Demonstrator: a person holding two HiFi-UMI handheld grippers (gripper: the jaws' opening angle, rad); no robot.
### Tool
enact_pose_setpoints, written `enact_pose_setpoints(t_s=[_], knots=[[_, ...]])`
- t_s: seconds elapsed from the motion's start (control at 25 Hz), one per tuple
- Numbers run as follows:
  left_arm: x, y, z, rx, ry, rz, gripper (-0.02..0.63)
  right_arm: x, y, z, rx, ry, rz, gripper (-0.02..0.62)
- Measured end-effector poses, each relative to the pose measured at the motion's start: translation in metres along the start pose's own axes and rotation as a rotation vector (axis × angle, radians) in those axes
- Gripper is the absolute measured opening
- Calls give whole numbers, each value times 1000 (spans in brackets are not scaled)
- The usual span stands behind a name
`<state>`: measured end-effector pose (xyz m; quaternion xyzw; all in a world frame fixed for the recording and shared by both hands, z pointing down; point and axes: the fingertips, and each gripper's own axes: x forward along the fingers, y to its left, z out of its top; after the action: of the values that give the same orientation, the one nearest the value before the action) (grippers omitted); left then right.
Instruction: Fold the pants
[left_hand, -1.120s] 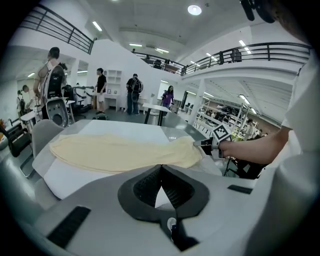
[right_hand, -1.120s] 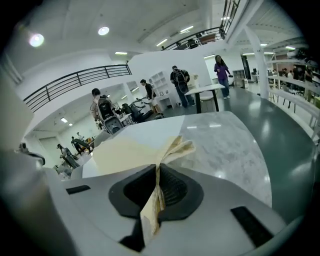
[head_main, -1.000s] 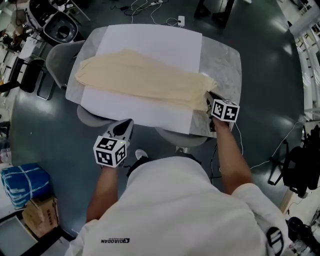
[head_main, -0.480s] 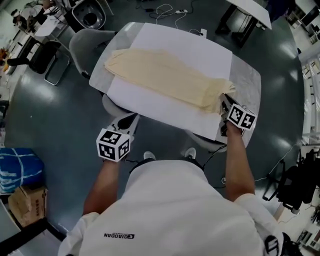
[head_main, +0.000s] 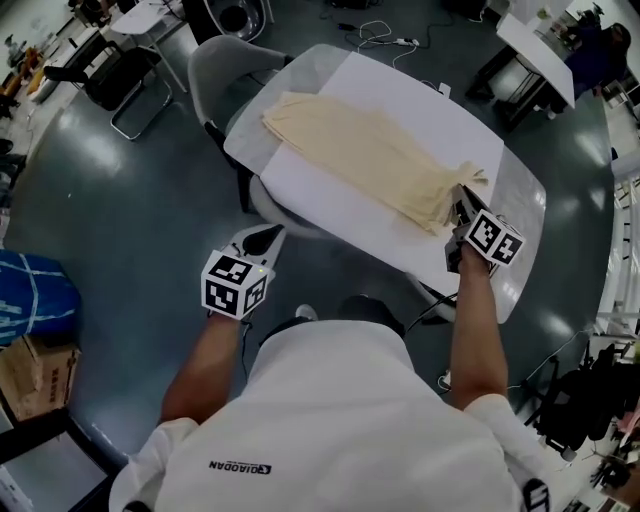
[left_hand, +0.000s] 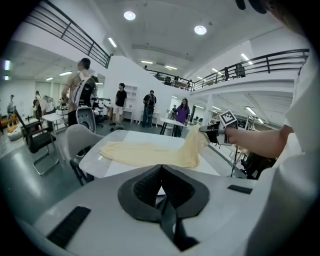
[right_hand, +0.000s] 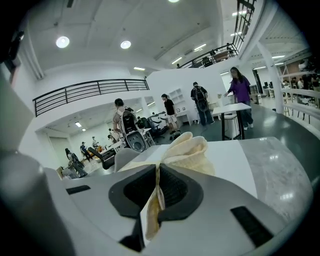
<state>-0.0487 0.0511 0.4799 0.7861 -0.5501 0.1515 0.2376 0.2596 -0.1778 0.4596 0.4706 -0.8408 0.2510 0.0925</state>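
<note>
pants (head_main: 370, 160): cream, lying lengthwise on white sheet (head_main: 330, 205) on table (head_main: 520, 200); far end flat by far-left corner, near-right end lifted off sheet in a bunch. Waist or cuffs at that end: can't tell.
R claw (head_main: 462, 205): jaws nearly together, clamped on the bunched end; in right gripper view cloth (right_hand: 187, 150) runs thru the gap betw pads and tufts out beyond the tips.
L claw (head_main: 270, 232): jaws closed on each other, nothing betw them; hangs off table's near-left edge, well apart from pants.
Feel (est.): light, thin, limp fabric; drapes and sags from one pinch, no stiffness, so the free part will drag and wrinkle rather than follow as a panel. Not fragile. Prob. slides easily on the smooth sheet.
Grip pts (est.): edges and corners only. R has one corner-ish bunch; L should open and take the same end's other corner, so the end lifts as a straight line.
Fold (est.): hardly begun; pants at full length.
Risk (est.): single pinch pulls cloth askew, bunch slips out, or sheet gets dragged along w/ pants.
</note>
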Motion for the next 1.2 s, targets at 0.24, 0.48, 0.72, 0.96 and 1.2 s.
enact_pose_setpoints(t_s=[0.24,0.48,0.72,0.96,1.2], knots=[[-6,17,-2,-47,-26,43,26,29,33,29,-24,-15,66,41],[0,42,14,-61,-23,80,26,64,61,51,-14,-6,132,41],[30,62,43,-86,-35,101,26,94,75,60,-17,25,204,41],[62,74,66,-43,-35,112,26,128,86,60,-1,37,274,41],[74,101,72,-40,-9,88,26,156,114,60,-32,62,296,41]])
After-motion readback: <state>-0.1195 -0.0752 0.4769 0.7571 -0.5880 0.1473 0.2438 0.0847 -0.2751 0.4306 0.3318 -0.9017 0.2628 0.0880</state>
